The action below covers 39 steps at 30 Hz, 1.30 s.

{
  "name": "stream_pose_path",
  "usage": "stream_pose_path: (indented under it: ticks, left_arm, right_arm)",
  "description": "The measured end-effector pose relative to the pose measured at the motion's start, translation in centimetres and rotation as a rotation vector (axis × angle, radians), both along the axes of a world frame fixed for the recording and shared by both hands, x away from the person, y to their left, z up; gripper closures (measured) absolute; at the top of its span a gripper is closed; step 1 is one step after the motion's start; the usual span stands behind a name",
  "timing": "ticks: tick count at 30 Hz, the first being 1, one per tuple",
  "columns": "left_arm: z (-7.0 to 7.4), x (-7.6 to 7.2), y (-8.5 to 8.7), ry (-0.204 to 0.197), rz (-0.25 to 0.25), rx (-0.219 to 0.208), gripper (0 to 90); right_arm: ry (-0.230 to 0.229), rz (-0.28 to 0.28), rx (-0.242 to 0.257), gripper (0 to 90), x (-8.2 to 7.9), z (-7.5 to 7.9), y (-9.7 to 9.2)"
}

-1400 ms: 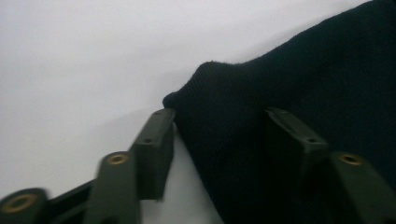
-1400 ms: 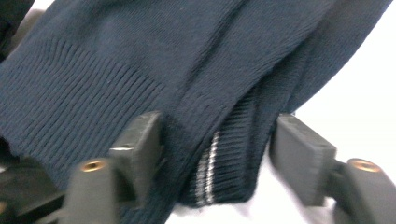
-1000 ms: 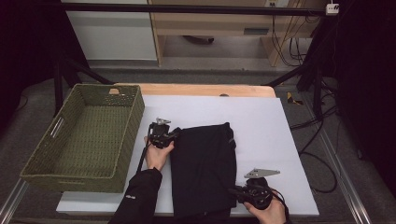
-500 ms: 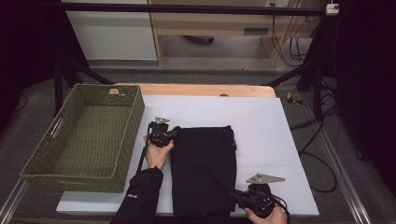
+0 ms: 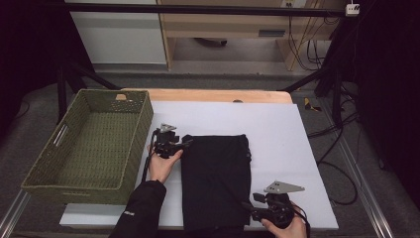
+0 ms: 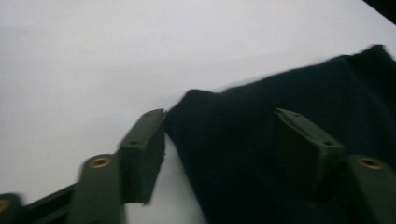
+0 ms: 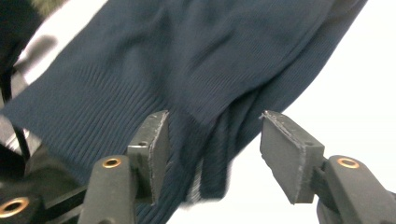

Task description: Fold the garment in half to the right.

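Both the left gripper (image 5: pixel 184 144) and right gripper (image 5: pixel 246 208) have just been opening, jaws parted around the folded sweater (image 5: pixel 215 181) edges, apparently letting it settle flat.

A basket (image 5: pixel 89 144) stands on the left of the table (image 5: pixel 292 148); right of it a folded sweater (image 5: pixel 215 183) lies flat, the left gripper (image 5: pixel 182 145) at its far left corner, the right gripper (image 5: pixel 250 210) at its near right corner
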<state>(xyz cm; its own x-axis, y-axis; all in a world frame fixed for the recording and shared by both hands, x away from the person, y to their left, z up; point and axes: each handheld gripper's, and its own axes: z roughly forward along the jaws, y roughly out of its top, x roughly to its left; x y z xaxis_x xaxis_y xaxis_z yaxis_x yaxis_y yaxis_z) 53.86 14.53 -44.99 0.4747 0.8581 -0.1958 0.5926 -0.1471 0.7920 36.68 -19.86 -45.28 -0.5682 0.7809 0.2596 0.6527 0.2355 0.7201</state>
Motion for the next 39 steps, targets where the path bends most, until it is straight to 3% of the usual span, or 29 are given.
stream_pose_path:
  ticks: [2, 4, 7, 10, 16, 21, 23, 30, 33, 35, 39]
  left_arm:
    - [0.6, -1.2, 0.2, -0.030, -0.018, 0.017, 25.9]
    - [0.9, -2.4, 0.4, -0.042, -0.036, 0.001, 20.7]
    - [1.1, -4.0, 0.9, -0.040, -0.053, -0.046, 13.3]
    - [0.9, -5.6, 1.1, -0.038, -0.075, -0.036, 8.3]
    - [-0.5, -9.4, 1.0, -0.005, -0.094, -0.023, 7.5]
    - [-1.4, -12.6, 0.4, 0.022, -0.126, -0.015, 7.7]
    - [-1.6, -13.7, 0.0, 0.025, -0.132, 0.011, 7.9]
    - [-2.5, -16.4, -1.1, 0.067, -0.161, 0.003, 20.7]
    - [-2.5, -16.8, -1.6, 0.063, -0.168, 0.026, 25.8]
    - [-2.9, -16.9, -1.8, 0.087, -0.168, 0.029, 31.2]
    - [-3.1, -17.3, -2.0, 0.075, -0.173, 0.043, 40.8]
  right_arm:
    - [-0.018, -0.012, 0.003, 39.8, 0.7, 0.2, -0.6]
    - [-0.025, -0.026, 0.022, 36.3, 1.6, 0.3, -1.2]
    - [-0.044, -0.015, 0.031, 27.7, 2.9, 0.3, -1.5]
    - [-0.076, -0.011, 0.020, 21.8, 4.2, 0.1, -1.6]
    - [-0.143, -0.041, 0.018, 20.9, 7.5, -0.2, -1.7]
    - [-0.153, -0.095, 0.053, 21.6, 10.4, -0.2, -1.9]
    - [-0.152, -0.115, 0.051, 21.9, 11.6, -0.4, -1.7]
    - [-0.146, -0.153, 0.010, 23.8, 15.6, -1.1, -0.4]
    - [-0.124, -0.167, 0.010, 26.5, 17.3, -1.6, 0.2]
    - [-0.107, -0.172, -0.026, 29.7, 18.2, -2.1, 0.7]
    - [-0.075, -0.172, -0.064, 35.5, 19.3, -3.3, 1.1]
